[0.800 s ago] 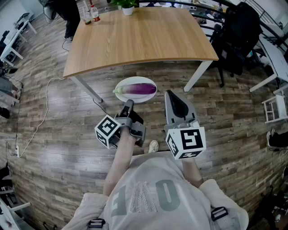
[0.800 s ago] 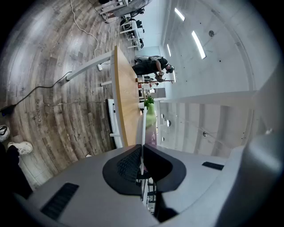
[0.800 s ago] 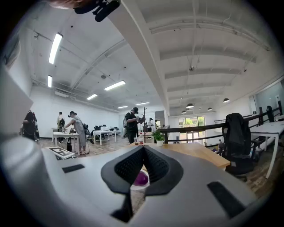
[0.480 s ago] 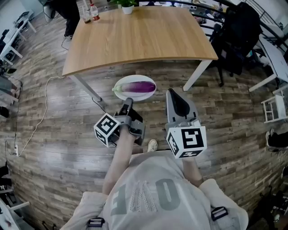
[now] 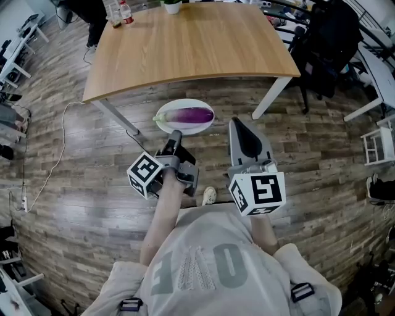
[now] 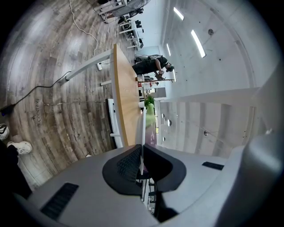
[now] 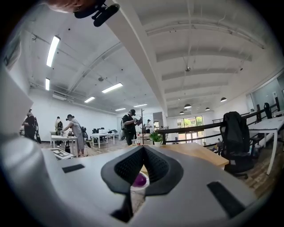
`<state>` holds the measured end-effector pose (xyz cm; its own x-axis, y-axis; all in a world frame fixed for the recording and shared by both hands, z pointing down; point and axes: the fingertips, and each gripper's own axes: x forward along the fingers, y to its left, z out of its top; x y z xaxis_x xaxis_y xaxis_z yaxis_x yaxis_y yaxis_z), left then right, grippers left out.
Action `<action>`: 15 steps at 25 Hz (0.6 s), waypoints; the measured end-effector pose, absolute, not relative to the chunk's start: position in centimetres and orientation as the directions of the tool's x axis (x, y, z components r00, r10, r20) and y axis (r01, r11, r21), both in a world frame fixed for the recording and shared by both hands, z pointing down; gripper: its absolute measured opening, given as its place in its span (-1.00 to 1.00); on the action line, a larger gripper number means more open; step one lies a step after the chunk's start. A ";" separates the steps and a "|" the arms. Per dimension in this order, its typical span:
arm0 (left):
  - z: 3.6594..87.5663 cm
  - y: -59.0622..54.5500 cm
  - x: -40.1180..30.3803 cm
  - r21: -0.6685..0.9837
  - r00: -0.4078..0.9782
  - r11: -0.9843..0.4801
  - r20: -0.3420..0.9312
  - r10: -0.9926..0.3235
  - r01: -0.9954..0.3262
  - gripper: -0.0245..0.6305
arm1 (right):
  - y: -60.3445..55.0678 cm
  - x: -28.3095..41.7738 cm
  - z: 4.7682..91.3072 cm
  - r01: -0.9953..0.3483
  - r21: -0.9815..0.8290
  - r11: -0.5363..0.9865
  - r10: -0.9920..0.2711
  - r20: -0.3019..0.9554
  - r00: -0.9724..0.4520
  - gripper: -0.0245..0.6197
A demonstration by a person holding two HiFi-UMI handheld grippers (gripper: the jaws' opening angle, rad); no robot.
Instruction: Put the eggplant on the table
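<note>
The left gripper was clamped shut on the near rim of a white plate. In the left gripper view the rim ran as a thin white line between the pressed pads. The plate hung off the floor, just on the near side of the table and close to its near edge, not resting on it. The eggplant lay across the plate, its green stem end to the left and its purple body to the right. It touched neither gripper.

The right gripper was held just right of the plate, apart from it and pointing toward the table. Its jaws were closed with the tips together and nothing between them. In the right gripper view a little of the purple eggplant and the white plate showed through the gap behind the tips.

The tabletop was bare wood, apart from two bottles at its far left corner and a potted plant at the far edge. A black chair stood to the right of the table. A white cable trailed over the floor on the left.
</note>
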<state>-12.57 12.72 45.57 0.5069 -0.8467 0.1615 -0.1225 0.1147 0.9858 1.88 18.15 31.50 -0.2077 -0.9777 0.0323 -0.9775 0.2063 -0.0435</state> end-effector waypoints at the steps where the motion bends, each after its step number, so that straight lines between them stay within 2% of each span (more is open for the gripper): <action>1: 45.5 12.7 -12.6 0.986 0.506 0.112 0.159 -0.848 -0.122 -0.86 | 18.2 2.1 31.6 -0.977 -0.054 0.205 -0.978 0.029 -0.207 -0.87; 15: 45.6 9.7 -12.3 0.982 0.448 0.135 0.179 -0.876 -0.129 -0.86 | 16.1 5.3 32.5 -0.969 -0.128 0.210 -0.974 0.061 -0.219 -0.87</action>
<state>-12.35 9.67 45.62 0.4475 -0.8761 0.1791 -0.1290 0.1349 0.9824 5.34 16.15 32.54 -0.2195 -0.9737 0.0614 -0.9692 0.2104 -0.1280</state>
